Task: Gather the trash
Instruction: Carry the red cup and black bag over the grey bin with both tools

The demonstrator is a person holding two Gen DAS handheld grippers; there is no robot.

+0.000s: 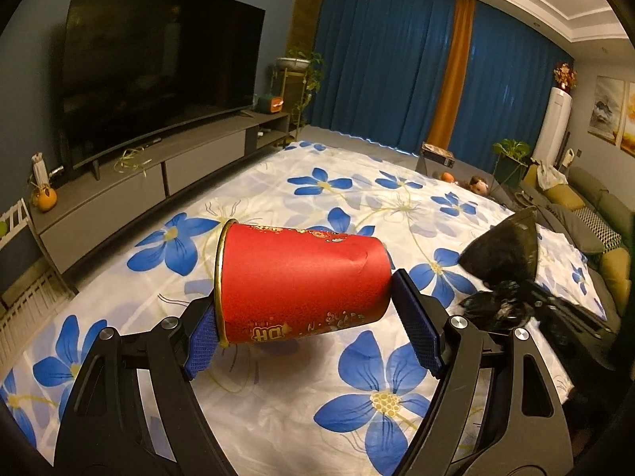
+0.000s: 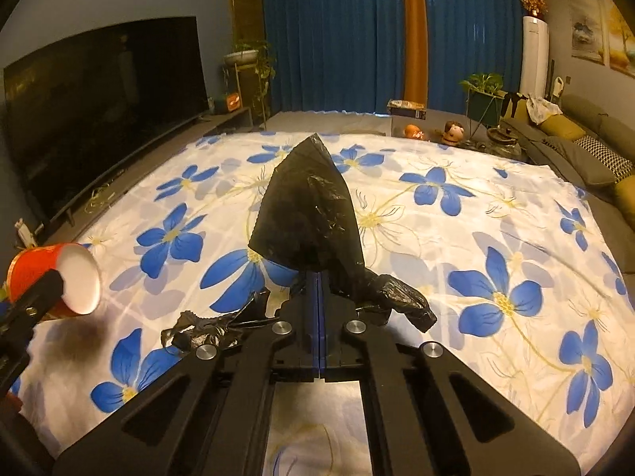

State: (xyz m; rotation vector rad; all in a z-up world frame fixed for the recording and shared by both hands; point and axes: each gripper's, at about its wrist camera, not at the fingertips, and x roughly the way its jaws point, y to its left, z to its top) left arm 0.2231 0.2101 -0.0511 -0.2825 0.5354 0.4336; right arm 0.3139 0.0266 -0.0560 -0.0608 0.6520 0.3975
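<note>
Left gripper (image 1: 305,317) is closed end to end on a red paper cup (image 1: 301,281), one blue pad at the gold rim and the other at the base, the cup lying sideways in the air above the white, blue-flowered sheet (image 1: 278,182). Right gripper (image 2: 317,281) has its jaws pressed together on a black trash bag (image 2: 309,218), which stands up in a peak ahead of the fingers with crumpled ends trailing to either side. The cup is just to the left of the bag, not touching it.
</note>
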